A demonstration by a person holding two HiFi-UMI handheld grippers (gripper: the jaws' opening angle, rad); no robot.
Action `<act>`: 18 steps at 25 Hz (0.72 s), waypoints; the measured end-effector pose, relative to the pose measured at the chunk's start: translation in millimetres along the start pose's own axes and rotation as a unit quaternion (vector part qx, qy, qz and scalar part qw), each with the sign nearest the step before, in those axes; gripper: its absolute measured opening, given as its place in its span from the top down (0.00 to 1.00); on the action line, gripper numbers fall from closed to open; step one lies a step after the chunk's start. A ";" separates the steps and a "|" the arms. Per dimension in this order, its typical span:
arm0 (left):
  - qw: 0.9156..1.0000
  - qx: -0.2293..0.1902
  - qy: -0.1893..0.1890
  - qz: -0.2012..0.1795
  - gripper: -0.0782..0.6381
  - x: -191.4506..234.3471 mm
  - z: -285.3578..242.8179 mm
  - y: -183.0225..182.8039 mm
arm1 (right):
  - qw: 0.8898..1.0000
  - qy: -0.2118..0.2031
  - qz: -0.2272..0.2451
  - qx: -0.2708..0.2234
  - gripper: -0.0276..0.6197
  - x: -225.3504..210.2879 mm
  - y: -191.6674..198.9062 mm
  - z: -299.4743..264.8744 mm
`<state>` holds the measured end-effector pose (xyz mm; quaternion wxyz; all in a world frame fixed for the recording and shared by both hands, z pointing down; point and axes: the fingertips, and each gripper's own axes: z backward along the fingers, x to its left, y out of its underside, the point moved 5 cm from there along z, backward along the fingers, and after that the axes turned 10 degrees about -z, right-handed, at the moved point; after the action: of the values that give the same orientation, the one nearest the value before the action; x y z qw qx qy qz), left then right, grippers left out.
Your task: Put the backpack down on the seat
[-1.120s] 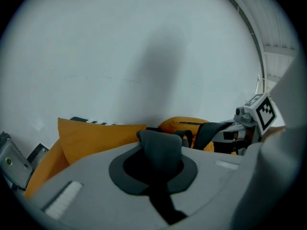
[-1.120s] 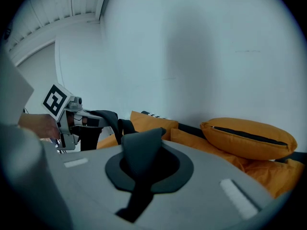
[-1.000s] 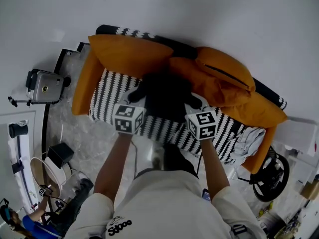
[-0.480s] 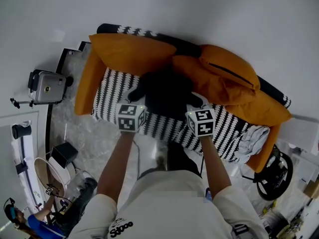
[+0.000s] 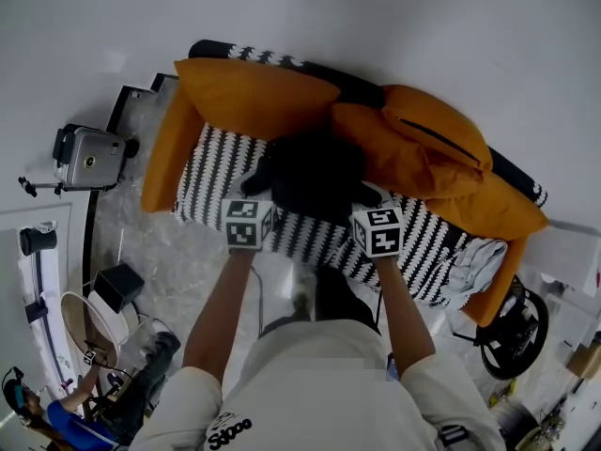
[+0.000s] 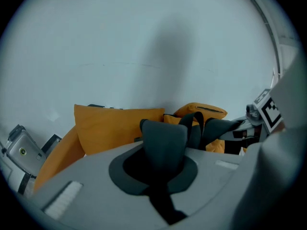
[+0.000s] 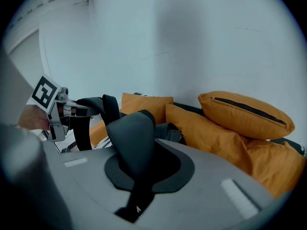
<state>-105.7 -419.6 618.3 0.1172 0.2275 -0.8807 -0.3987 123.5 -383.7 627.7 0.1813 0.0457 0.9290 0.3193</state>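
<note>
The black backpack (image 5: 315, 177) hangs over the black-and-white striped seat (image 5: 208, 172) of a sofa, close against the orange back cushions (image 5: 249, 97). Whether its bottom touches the seat I cannot tell. My left gripper (image 5: 257, 184) is shut on one padded shoulder strap (image 6: 163, 140), which runs up between its jaws. My right gripper (image 5: 368, 195) is shut on the other strap (image 7: 133, 145). Each gripper view shows the other gripper beside it, the right one (image 6: 261, 115) and the left one (image 7: 53, 110), with straps looping between them.
More orange cushions (image 5: 423, 148) are piled at the sofa's right half. A white cloth (image 5: 472, 261) lies at its right end. A camera on a tripod (image 5: 86, 161) stands left of the sofa. Gear and cables crowd the floor at both lower corners. A white wall rises behind.
Both grippers have sunk a little with the backpack, bringing it lower toward the striped seat. Both grips on the straps are unchanged.
</note>
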 end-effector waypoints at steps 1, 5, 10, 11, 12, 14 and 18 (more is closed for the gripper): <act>1.000 0.003 0.000 0.002 0.88 0.3 0.8 5.1 | 1.000 0.001 0.003 0.003 0.93 1.0 2.6 0.1; 1.000 0.020 -0.002 0.007 0.88 3.3 1.9 27.0 | 1.000 0.004 0.010 0.012 0.92 4.3 11.9 -2.7; 0.998 0.063 0.021 -0.005 0.79 -2.8 3.3 55.7 | 0.999 0.004 0.032 0.032 0.90 11.0 26.1 -3.6; 0.997 0.069 0.025 -0.004 0.78 -4.1 3.0 61.9 | 0.999 0.001 0.033 0.034 0.90 13.2 29.1 -3.9; 0.997 0.074 0.028 -0.002 0.78 -5.2 2.4 67.7 | 0.999 -0.001 0.032 0.037 0.90 14.8 32.1 -4.8; 0.996 0.082 0.037 0.007 0.76 -7.3 -0.4 77.2 | 0.998 0.002 0.033 0.047 0.90 15.7 37.7 -9.0; 0.993 0.093 0.058 0.039 0.72 -14.8 -7.6 92.8 | 0.997 0.023 0.024 0.073 0.90 13.5 51.9 -18.3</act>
<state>-118.4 -363.6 693.0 0.1622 0.2260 -0.9138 -0.2959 102.7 -350.4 668.6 0.1482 0.0740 0.9524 0.2558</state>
